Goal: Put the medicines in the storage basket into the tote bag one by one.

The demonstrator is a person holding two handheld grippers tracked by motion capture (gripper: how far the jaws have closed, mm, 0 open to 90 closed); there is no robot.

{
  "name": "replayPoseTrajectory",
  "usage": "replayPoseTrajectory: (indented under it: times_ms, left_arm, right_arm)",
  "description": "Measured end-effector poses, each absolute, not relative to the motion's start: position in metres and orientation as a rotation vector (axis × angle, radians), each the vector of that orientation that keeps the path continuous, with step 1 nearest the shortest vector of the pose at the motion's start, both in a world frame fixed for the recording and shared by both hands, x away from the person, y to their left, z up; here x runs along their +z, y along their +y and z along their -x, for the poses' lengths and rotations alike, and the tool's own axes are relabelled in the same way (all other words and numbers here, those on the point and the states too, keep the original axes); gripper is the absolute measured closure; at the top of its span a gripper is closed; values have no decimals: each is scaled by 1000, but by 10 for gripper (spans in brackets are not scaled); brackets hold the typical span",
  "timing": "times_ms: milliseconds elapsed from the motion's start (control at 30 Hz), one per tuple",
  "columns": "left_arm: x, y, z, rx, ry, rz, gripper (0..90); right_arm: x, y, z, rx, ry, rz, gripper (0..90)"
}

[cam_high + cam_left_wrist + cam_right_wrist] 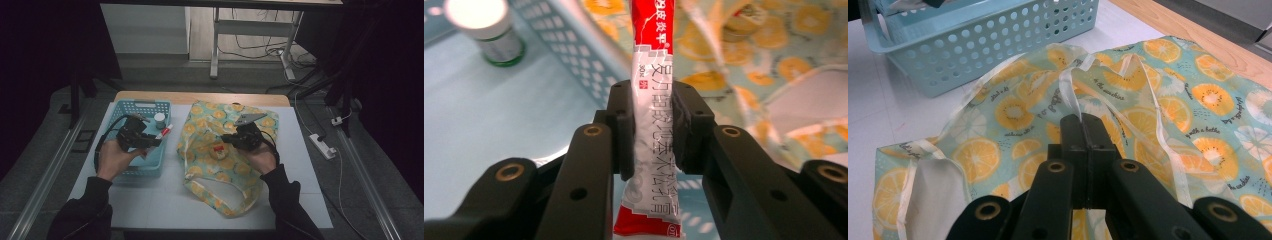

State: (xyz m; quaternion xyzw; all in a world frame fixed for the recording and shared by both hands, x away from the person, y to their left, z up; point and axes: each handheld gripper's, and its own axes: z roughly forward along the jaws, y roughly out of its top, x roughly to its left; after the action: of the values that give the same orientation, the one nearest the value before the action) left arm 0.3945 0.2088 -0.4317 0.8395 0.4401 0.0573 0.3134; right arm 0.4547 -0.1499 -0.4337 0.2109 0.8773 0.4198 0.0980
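My left gripper (156, 140) hangs over the light-blue perforated basket (145, 104) and is shut on a red and white tube (165, 132). In the left gripper view the tube (653, 55) stands upright between the pads of that gripper (654, 97), above the basket wall (574, 55). A white-capped bottle (159, 120) stands in the basket (988, 45). My right gripper (228, 139) rests on the orange-slice patterned cloth bag (225, 172). Its jaws (1082, 121) are shut on a white strap of the bag (1013, 115).
A small round item with a red label (218, 150) lies on the bag (784, 65). The white table top (150, 200) has a wooden far edge (200, 97). A power strip (322, 146) lies on the floor at the right.
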Motion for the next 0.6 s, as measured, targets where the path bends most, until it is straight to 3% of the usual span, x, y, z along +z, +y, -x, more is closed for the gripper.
replayPoseTrajectory:
  times_ms: [600]
  left_arm:
    - [-434,144,-377,45,988,-2256,729]
  right_arm:
    - [-432,-151,-455,1257,2587,-624,898]
